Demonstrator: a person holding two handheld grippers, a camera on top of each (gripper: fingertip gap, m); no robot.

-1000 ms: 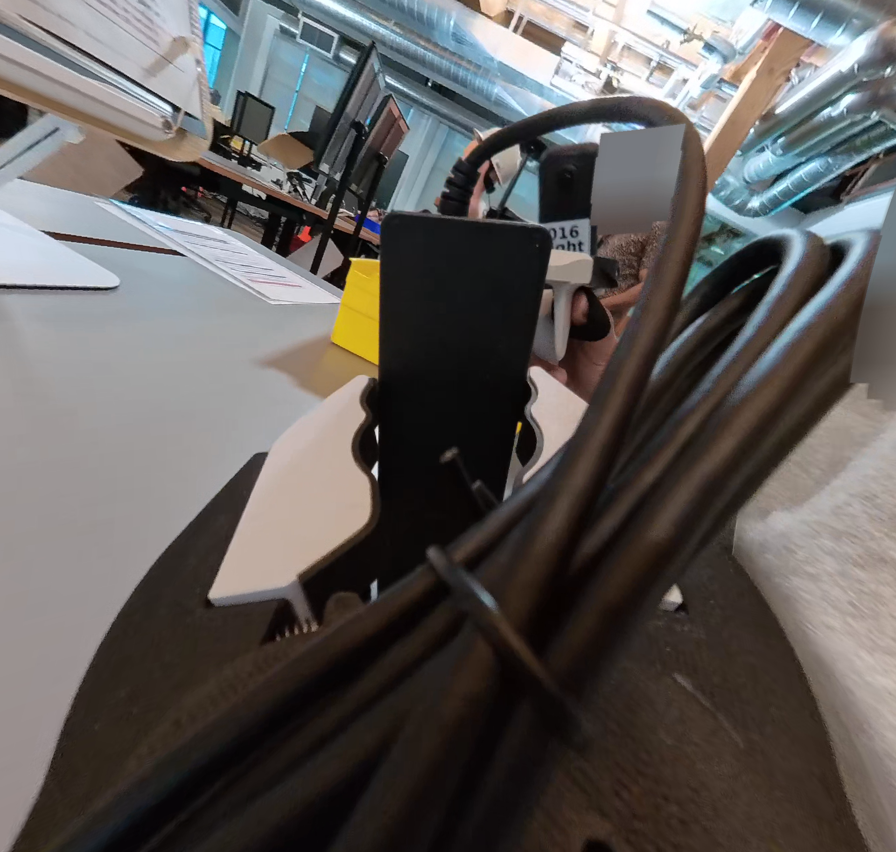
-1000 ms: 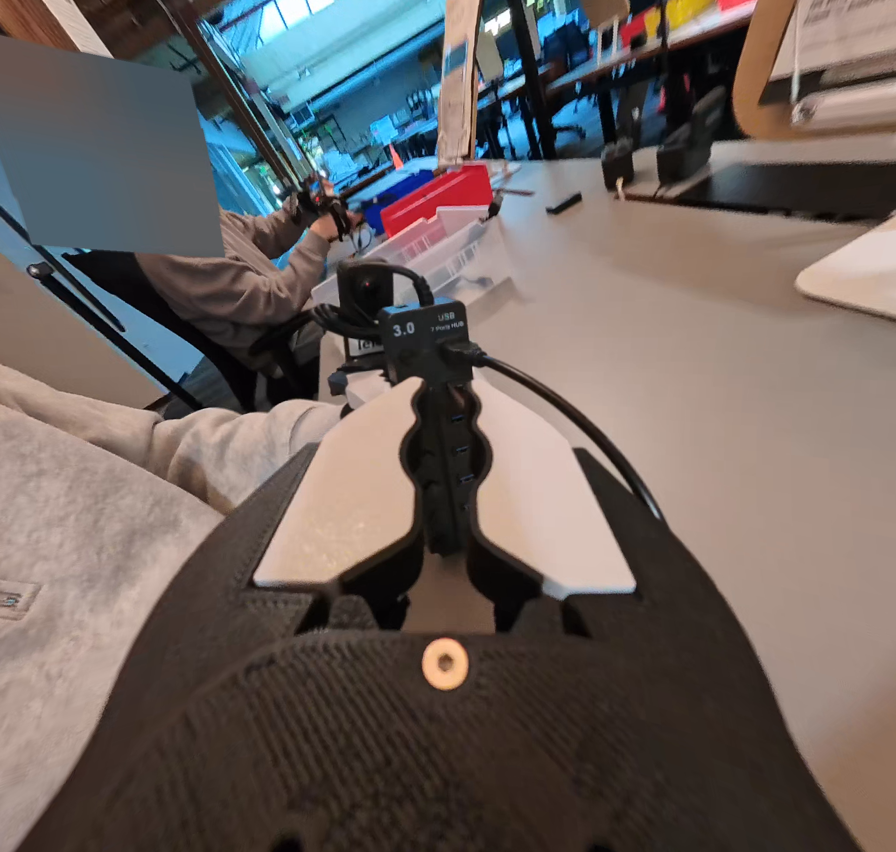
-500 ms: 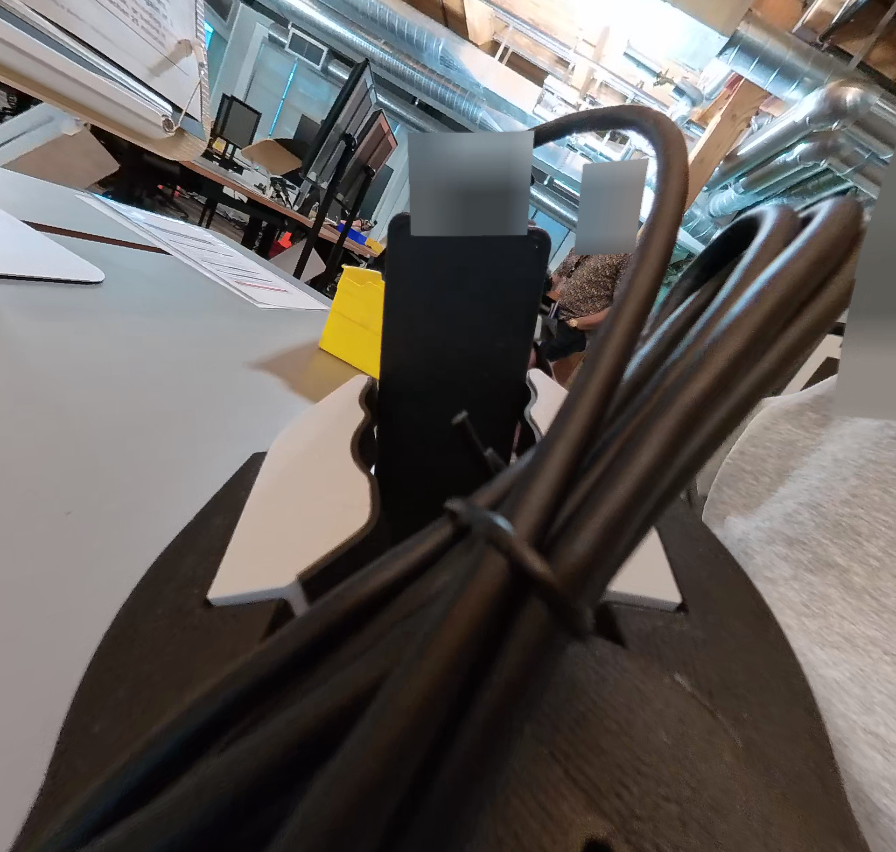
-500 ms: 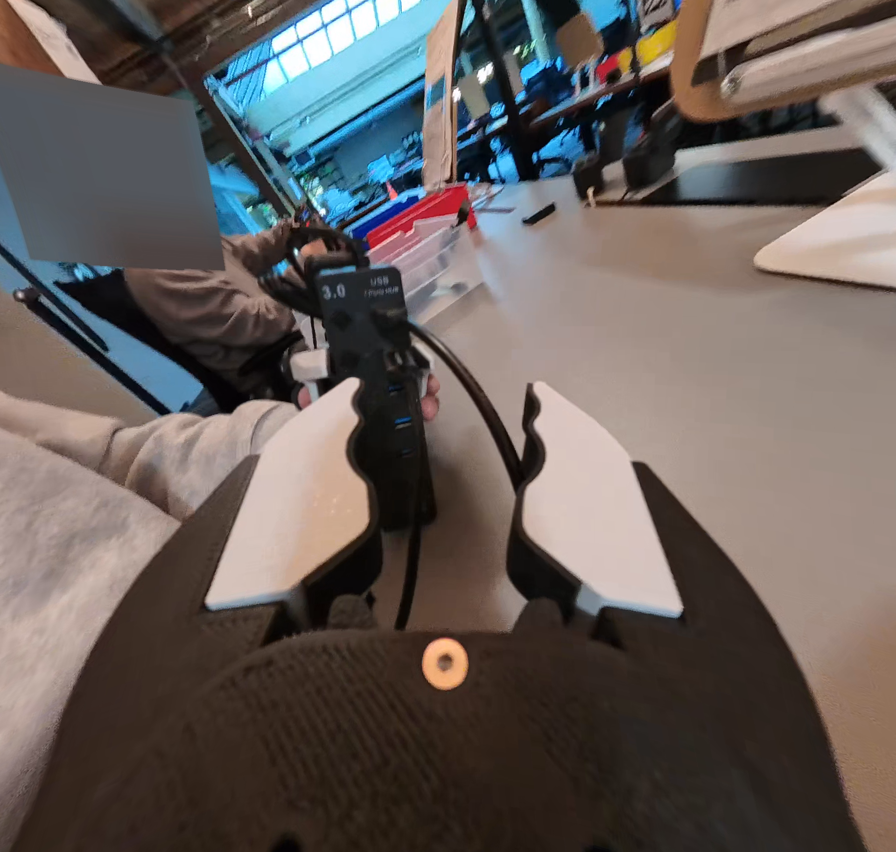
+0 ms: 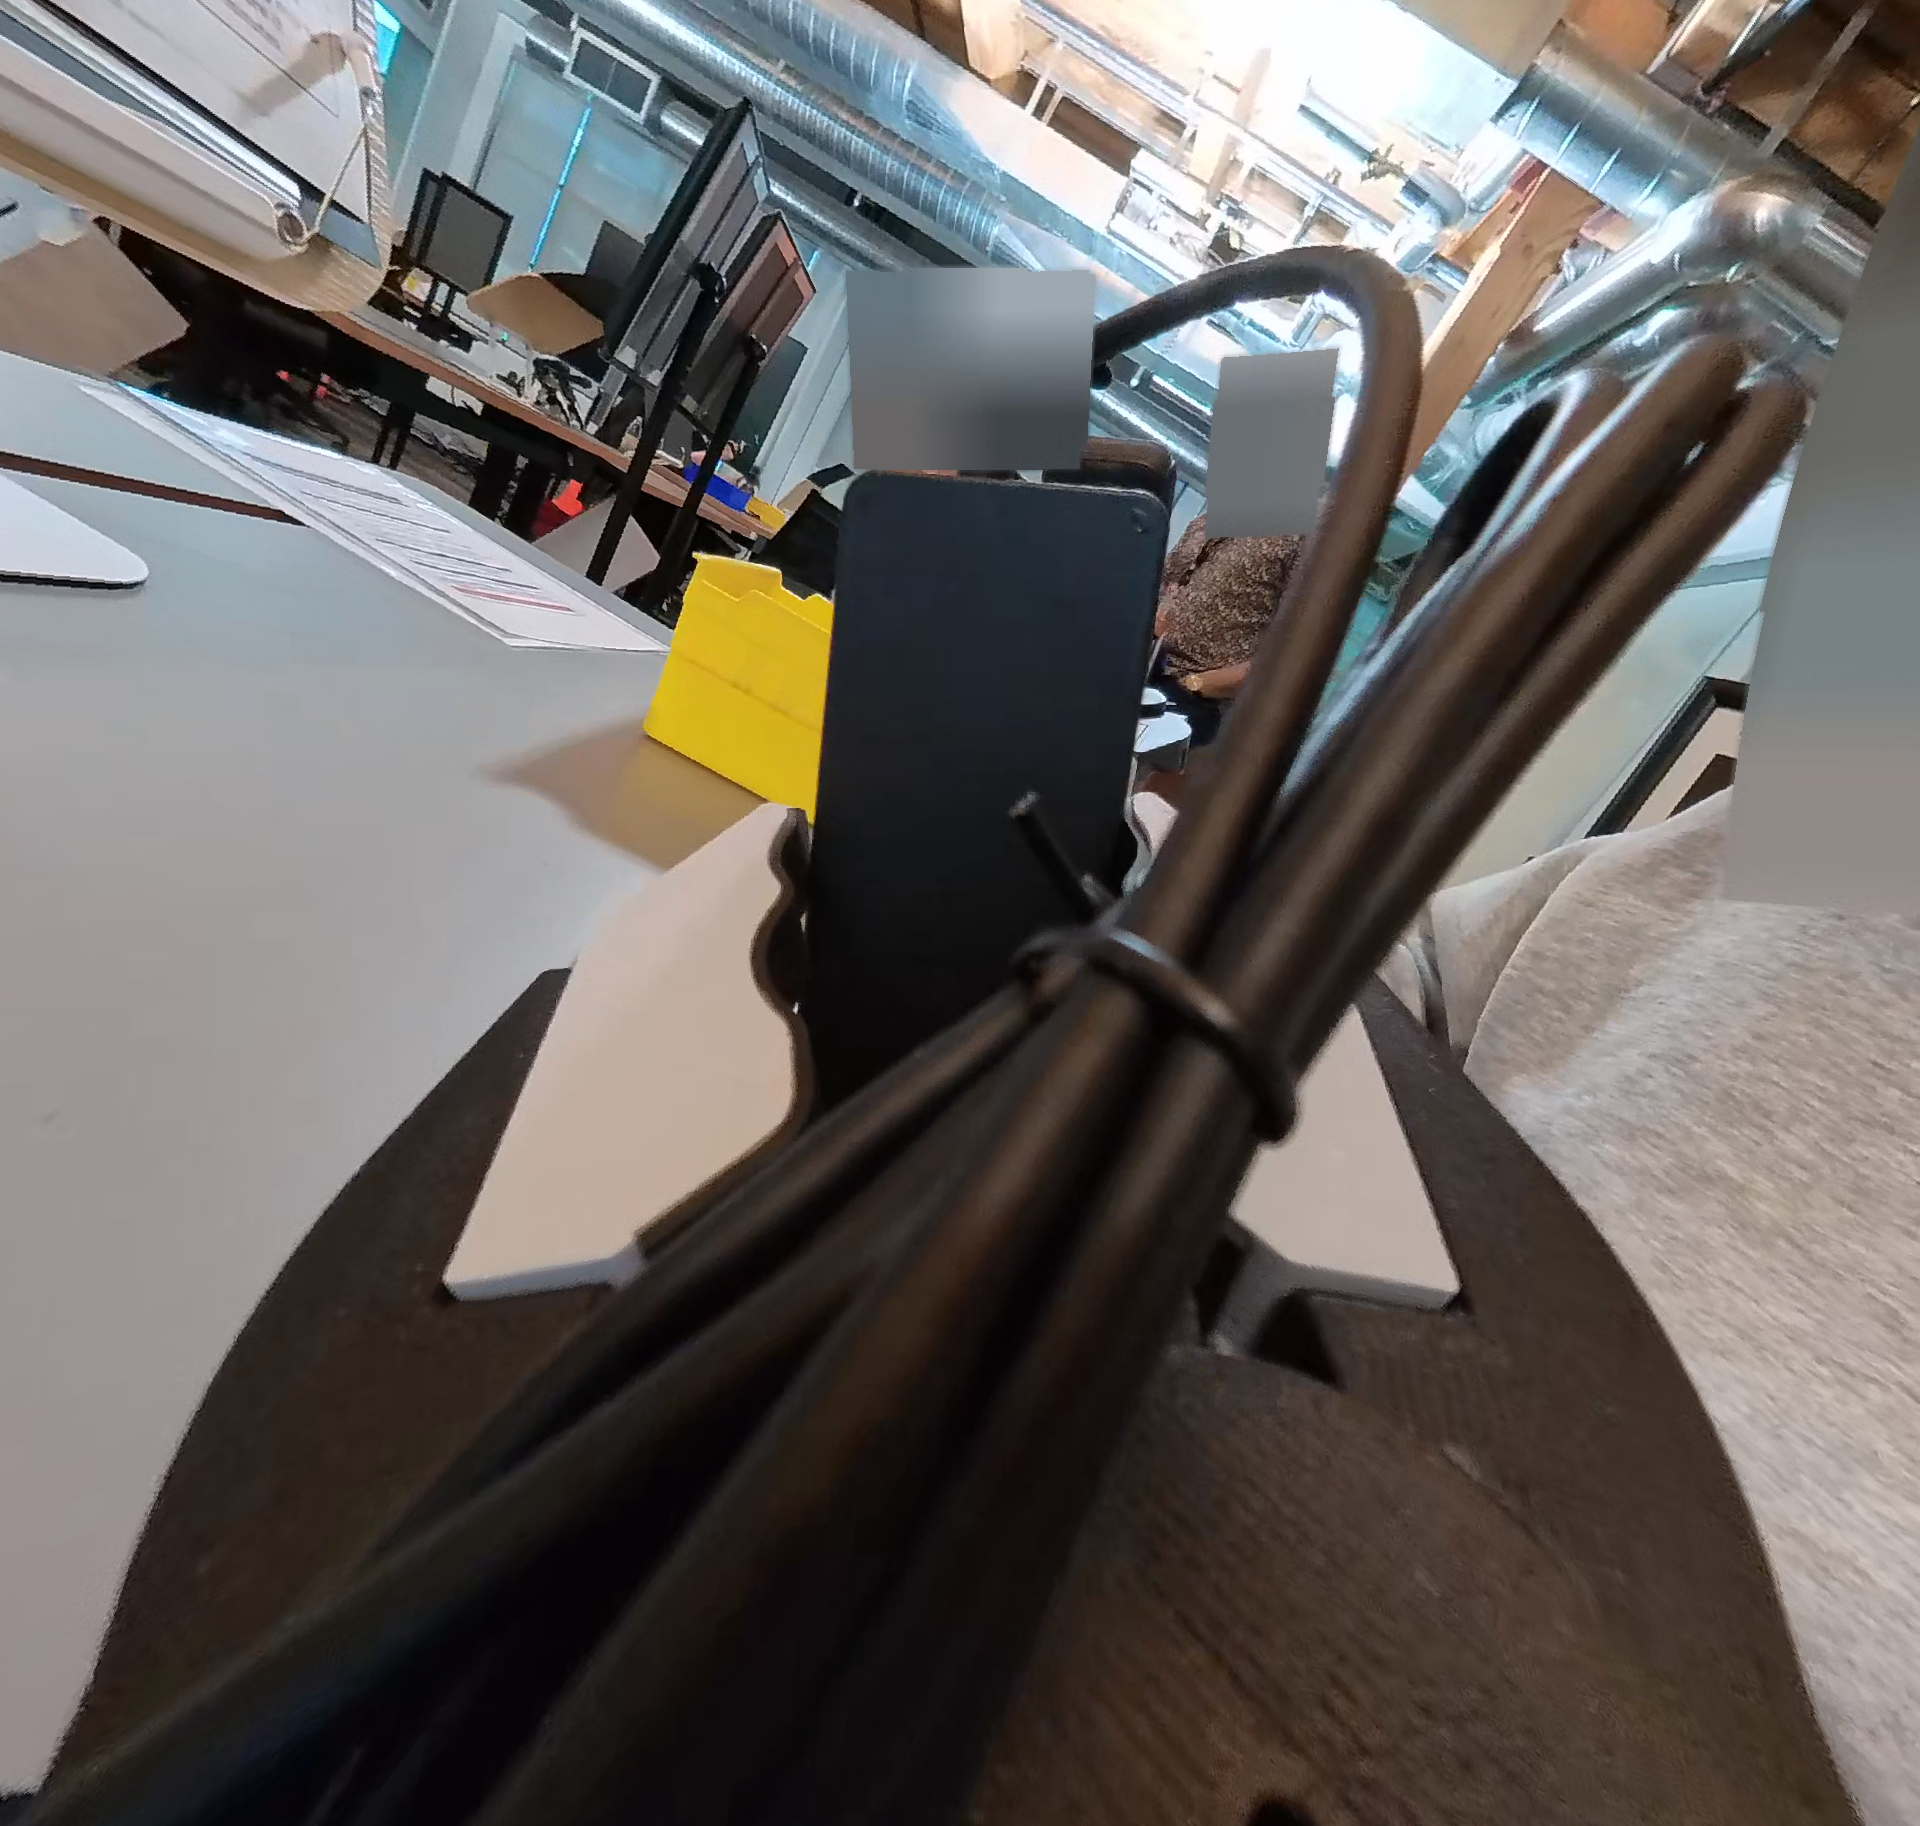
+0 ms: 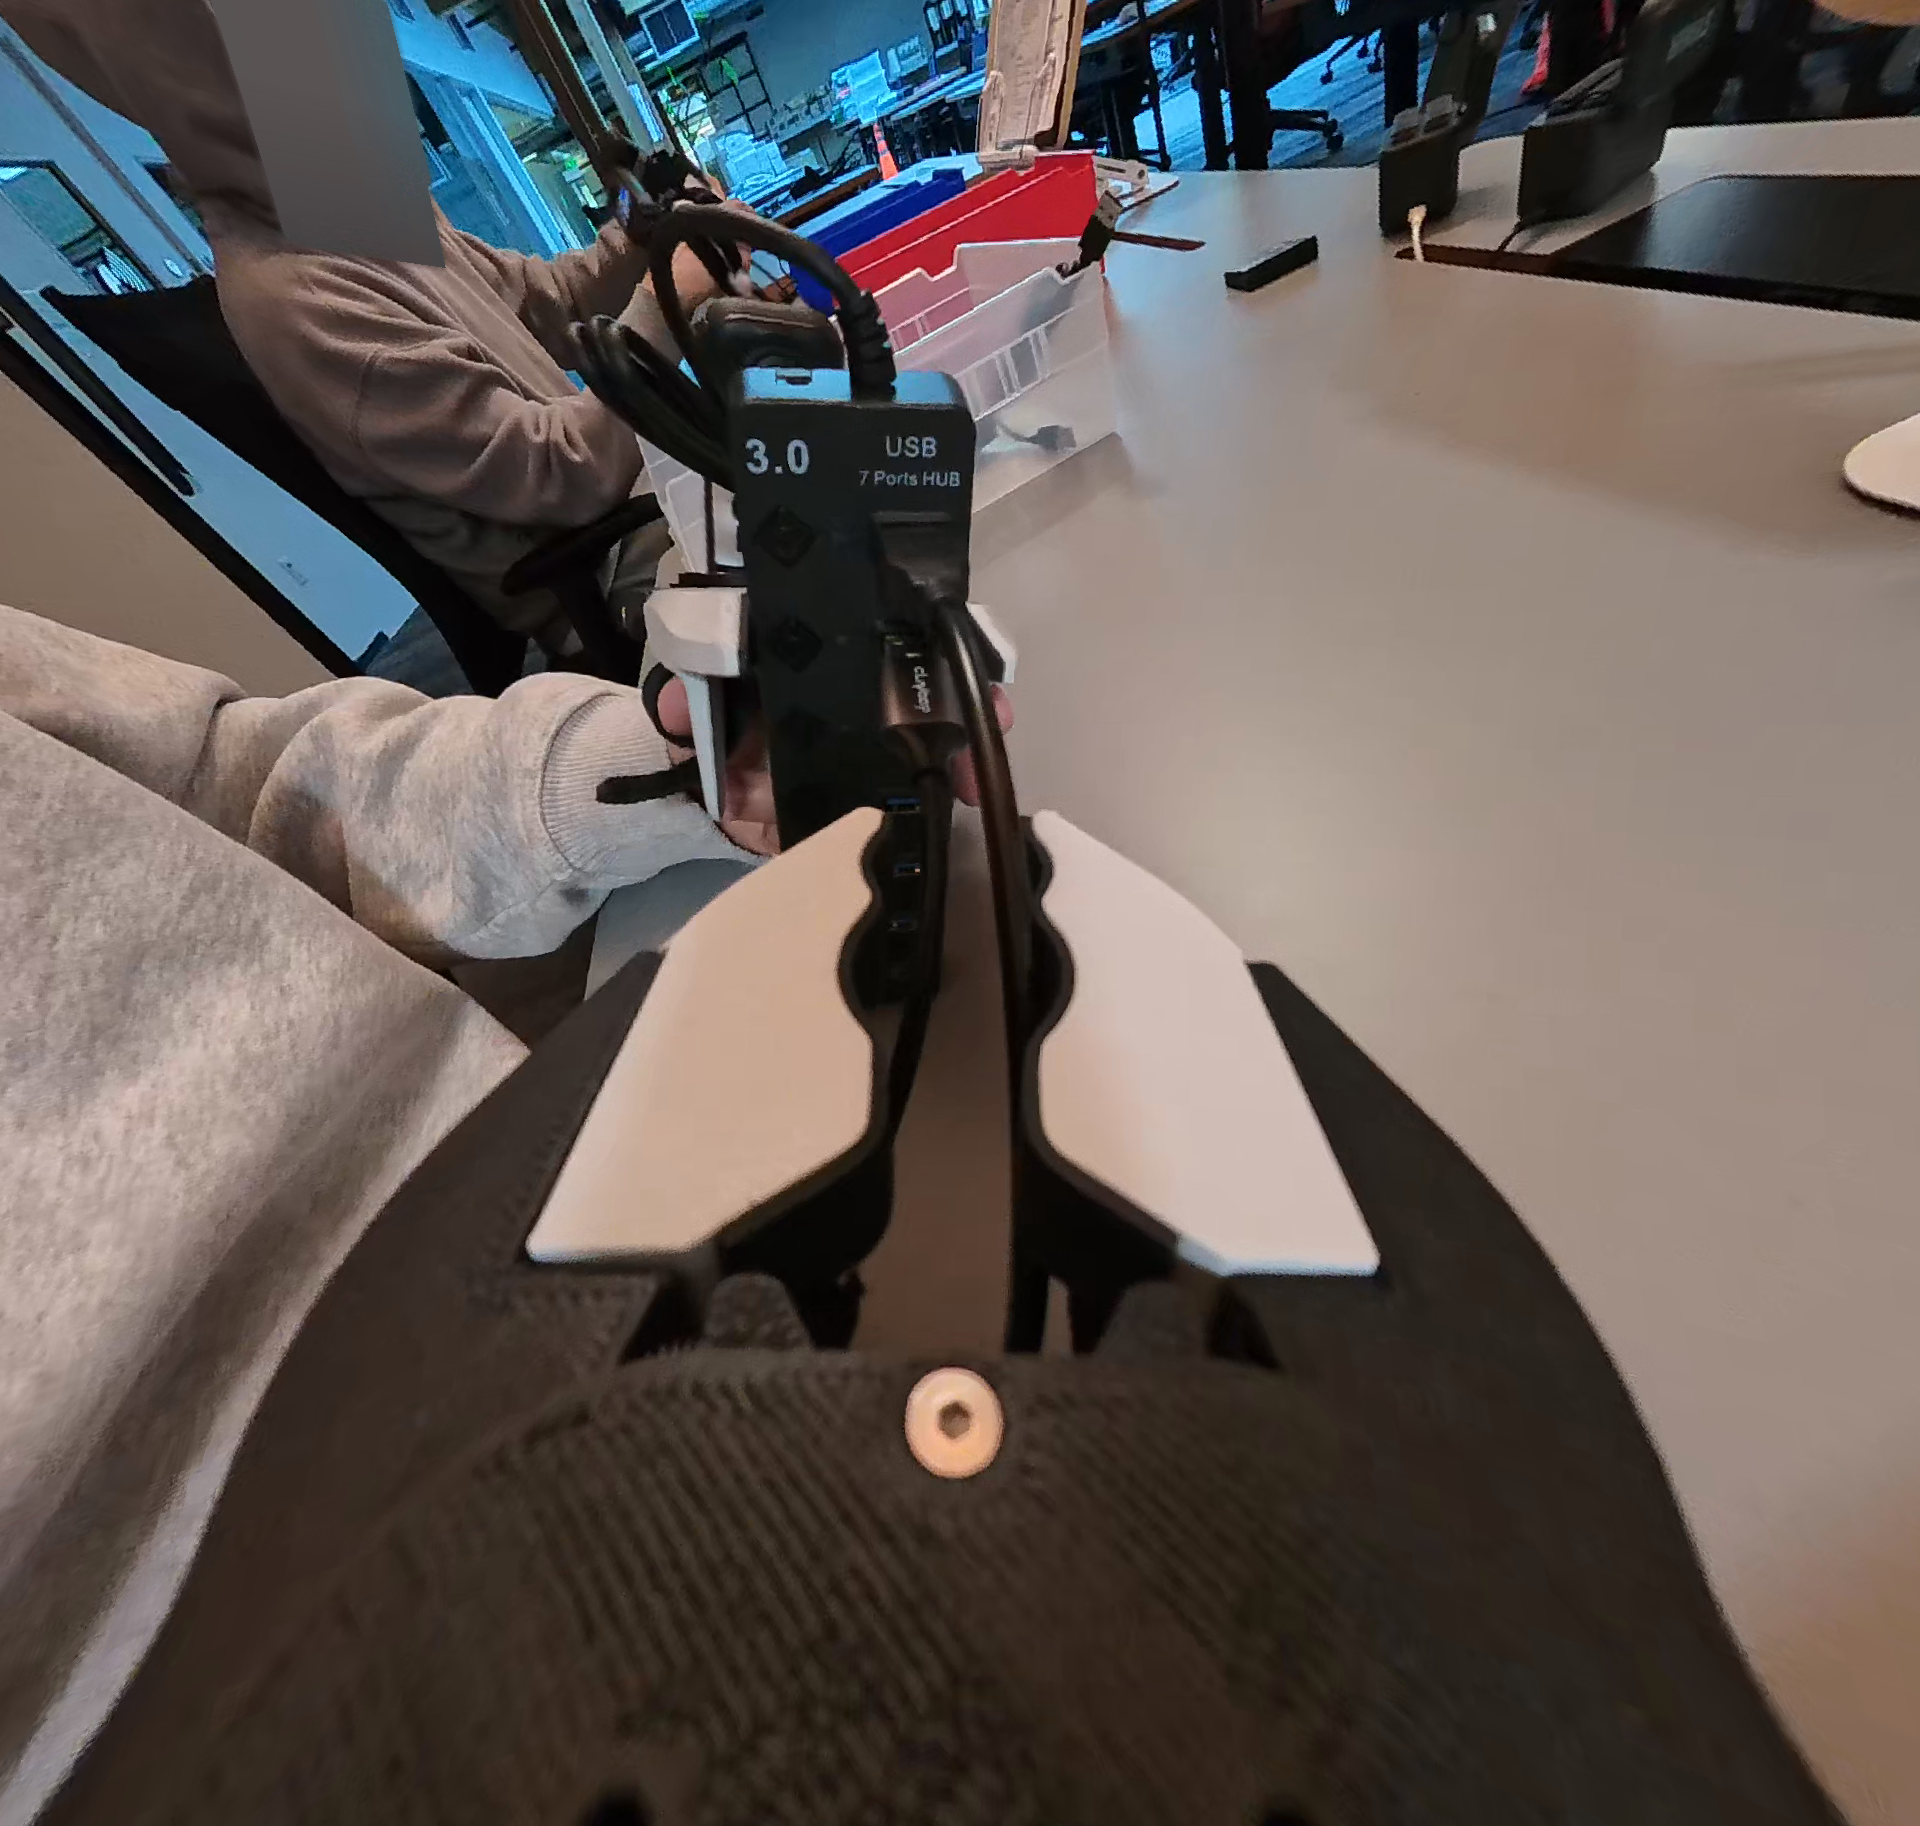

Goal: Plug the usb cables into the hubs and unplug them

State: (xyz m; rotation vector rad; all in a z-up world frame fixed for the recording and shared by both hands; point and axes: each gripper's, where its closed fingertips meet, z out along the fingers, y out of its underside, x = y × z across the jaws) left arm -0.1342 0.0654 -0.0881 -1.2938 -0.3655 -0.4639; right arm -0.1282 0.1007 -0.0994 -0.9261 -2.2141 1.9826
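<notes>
My left gripper (image 5: 956, 831) is shut on a black USB hub (image 5: 977, 654) and holds it upright above the table. The hub's tied cable bundle (image 5: 1143, 987) lies across this gripper. In the right wrist view the hub's port side (image 6: 852, 488) faces me, between the left gripper's white fingers (image 6: 707, 633). Two plugs sit in its upper ports: a black one (image 6: 914, 550) and a dark metal one (image 6: 914, 696). Their cables (image 6: 992, 841) run down between the jaws of my right gripper (image 6: 951, 831). Those jaws stand narrow around the hub's lower end, with a gap showing.
The grey table (image 6: 1455, 737) stretches right. A clear bin (image 6: 1018, 363) and a red bin (image 6: 977, 218) stand behind the hub. A yellow bin (image 5: 738, 675) and a paper sheet (image 5: 416, 529) lie beyond the left gripper. A grey sleeve (image 6: 260, 945) is close on the left. Across from one pair of fingers to the other is roughly 5 cm.
The right jaws were narrow around the hub one second ago, opened wide half a second ago, and have narrowed again around the cables. The left gripper still holds the hub.
</notes>
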